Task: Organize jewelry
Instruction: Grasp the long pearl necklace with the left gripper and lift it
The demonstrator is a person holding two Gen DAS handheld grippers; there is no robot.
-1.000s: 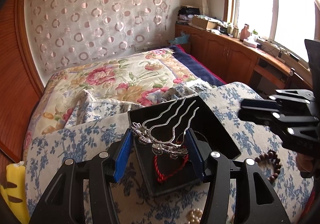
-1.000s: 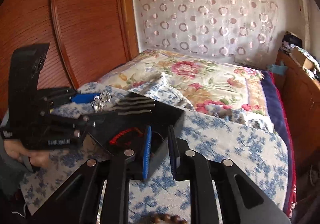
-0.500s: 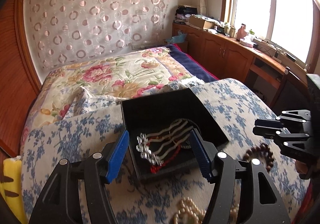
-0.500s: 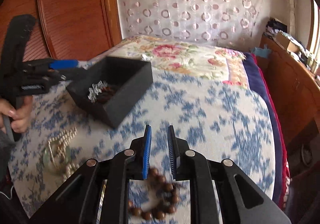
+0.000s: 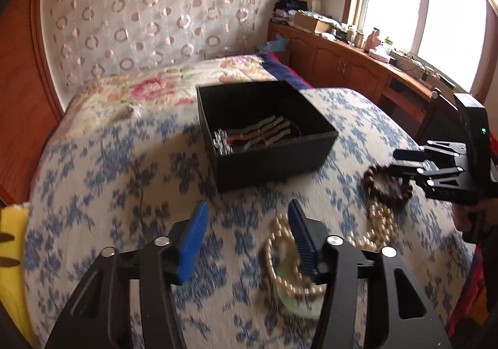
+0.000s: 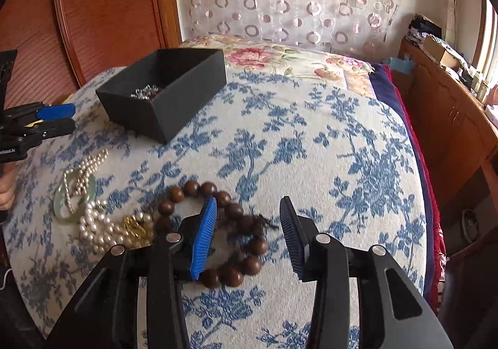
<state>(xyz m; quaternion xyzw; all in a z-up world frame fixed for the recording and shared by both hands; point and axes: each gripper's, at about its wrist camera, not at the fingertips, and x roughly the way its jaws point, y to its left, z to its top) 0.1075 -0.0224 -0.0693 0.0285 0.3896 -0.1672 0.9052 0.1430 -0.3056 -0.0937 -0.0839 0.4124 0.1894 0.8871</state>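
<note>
A black box (image 5: 274,156) (image 6: 186,90) sits on the blue-flowered cover and holds a silver hair comb (image 5: 249,135) (image 6: 144,91) over a red cord. My left gripper (image 5: 247,215) is open and empty, hovering near a pearl necklace (image 5: 280,258) (image 6: 102,224) and a pale green bangle (image 5: 292,296) (image 6: 67,209). My right gripper (image 6: 247,209) is open, its jaws straddling one side of a brown wooden bead bracelet (image 6: 230,215) (image 5: 386,190) on the cover. A gold clasp (image 6: 135,226) lies by the pearls.
The flowered bedspread (image 6: 280,56) lies beyond the box. A wooden headboard (image 6: 102,6) stands at the left, a wooden cabinet (image 5: 348,68) with clutter under the window at the right. A yellow object (image 5: 12,224) sits at the cover's left edge.
The hair comb was let go into the box and my left gripper drew back toward the pearls. My right gripper opened and came down over the bead bracelet.
</note>
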